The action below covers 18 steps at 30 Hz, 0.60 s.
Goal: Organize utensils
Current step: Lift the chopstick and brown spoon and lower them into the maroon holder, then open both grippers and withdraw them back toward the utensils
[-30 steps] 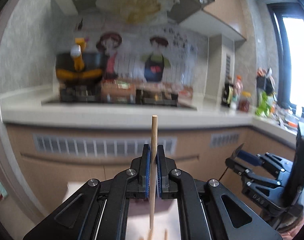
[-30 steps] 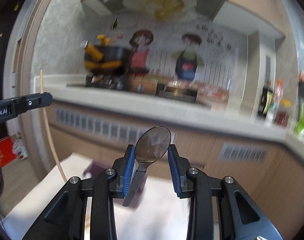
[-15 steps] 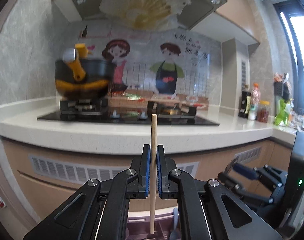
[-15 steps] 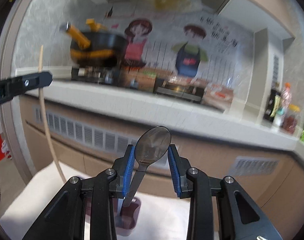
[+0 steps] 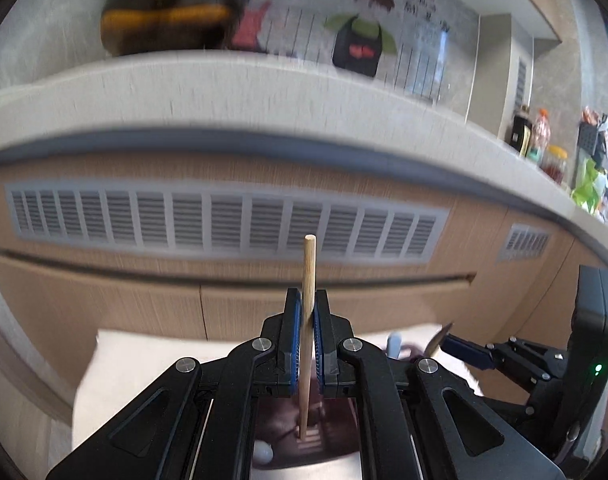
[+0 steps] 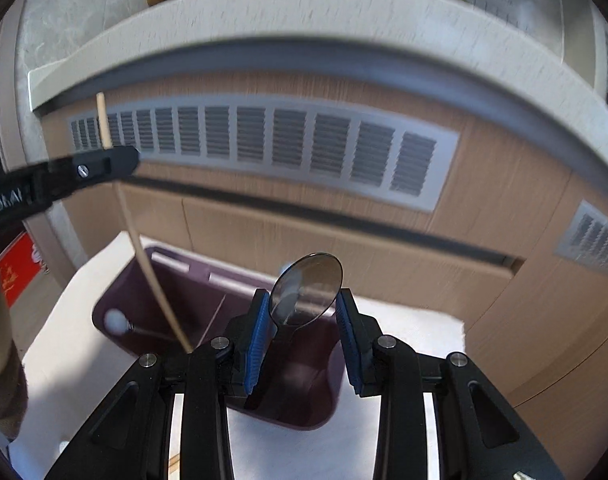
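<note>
Above the purple plastic utensil tray (image 6: 184, 300), the left claw (image 5: 308, 344) clenches a wooden chopstick (image 5: 307, 320) and the right claw (image 6: 302, 340) a metal spoon (image 6: 308, 294); crowding may knock either astray.

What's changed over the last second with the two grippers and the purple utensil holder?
Both grippers tipped and came down toward the purple holder, which now fills the lower view. The chopstick tip now reaches inside the holder, and the spoon hangs right above it. Nothing was released: the left gripper is still clamped on the chopstick, the right gripper still holds the spoon.
</note>
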Each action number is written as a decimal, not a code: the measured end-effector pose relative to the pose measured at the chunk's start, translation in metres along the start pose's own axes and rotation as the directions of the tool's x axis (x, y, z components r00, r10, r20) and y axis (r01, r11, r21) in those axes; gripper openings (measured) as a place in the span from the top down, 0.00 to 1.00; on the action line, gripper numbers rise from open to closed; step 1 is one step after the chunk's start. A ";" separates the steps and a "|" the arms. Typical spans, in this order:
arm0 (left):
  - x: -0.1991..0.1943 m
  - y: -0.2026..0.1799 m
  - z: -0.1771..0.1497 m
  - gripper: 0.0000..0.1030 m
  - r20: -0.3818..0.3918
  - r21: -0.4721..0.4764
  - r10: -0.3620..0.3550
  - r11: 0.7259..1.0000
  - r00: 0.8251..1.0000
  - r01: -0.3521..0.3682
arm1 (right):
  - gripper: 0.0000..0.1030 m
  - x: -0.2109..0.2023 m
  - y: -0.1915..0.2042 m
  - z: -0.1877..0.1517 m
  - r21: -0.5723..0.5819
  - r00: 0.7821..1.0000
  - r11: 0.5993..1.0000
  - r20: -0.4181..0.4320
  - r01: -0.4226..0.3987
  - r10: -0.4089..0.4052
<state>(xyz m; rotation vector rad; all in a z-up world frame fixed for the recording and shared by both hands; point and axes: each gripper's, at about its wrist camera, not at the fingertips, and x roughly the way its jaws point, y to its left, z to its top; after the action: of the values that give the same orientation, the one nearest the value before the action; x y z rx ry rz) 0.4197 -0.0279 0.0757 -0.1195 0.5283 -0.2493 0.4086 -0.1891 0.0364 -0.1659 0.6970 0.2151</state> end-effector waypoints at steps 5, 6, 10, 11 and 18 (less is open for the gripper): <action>0.011 0.005 -0.018 0.85 -0.056 -0.023 -0.029 0.999 0.998 0.028 | 0.64 0.009 0.005 -0.011 -0.020 0.998 0.999 -0.050 -0.039 0.038; 0.008 0.006 -0.020 0.76 -0.055 -0.027 -0.031 0.999 0.998 0.029 | 0.57 0.007 0.005 -0.012 -0.025 0.998 0.999 -0.047 -0.033 0.032; -0.014 0.010 -0.025 0.52 -0.023 -0.029 -0.021 0.999 1.000 0.020 | 0.36 -0.015 0.004 -0.018 -0.027 1.000 1.000 0.012 -0.006 0.006; -0.020 0.012 -0.026 0.51 -0.018 -0.027 -0.016 1.000 1.000 0.016 | 0.35 -0.022 0.003 -0.019 -0.028 1.000 1.000 0.025 0.001 0.000; -0.064 0.019 -0.068 0.31 -0.068 -0.019 0.030 0.999 0.997 -0.031 | 0.12 -0.065 0.000 -0.055 -0.018 1.000 1.000 0.008 0.006 -0.006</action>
<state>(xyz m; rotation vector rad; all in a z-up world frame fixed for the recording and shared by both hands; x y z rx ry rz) 0.3358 0.0038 0.0449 -0.1228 0.6000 -0.2186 0.3260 -0.2101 0.0366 -0.1848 0.6869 0.2163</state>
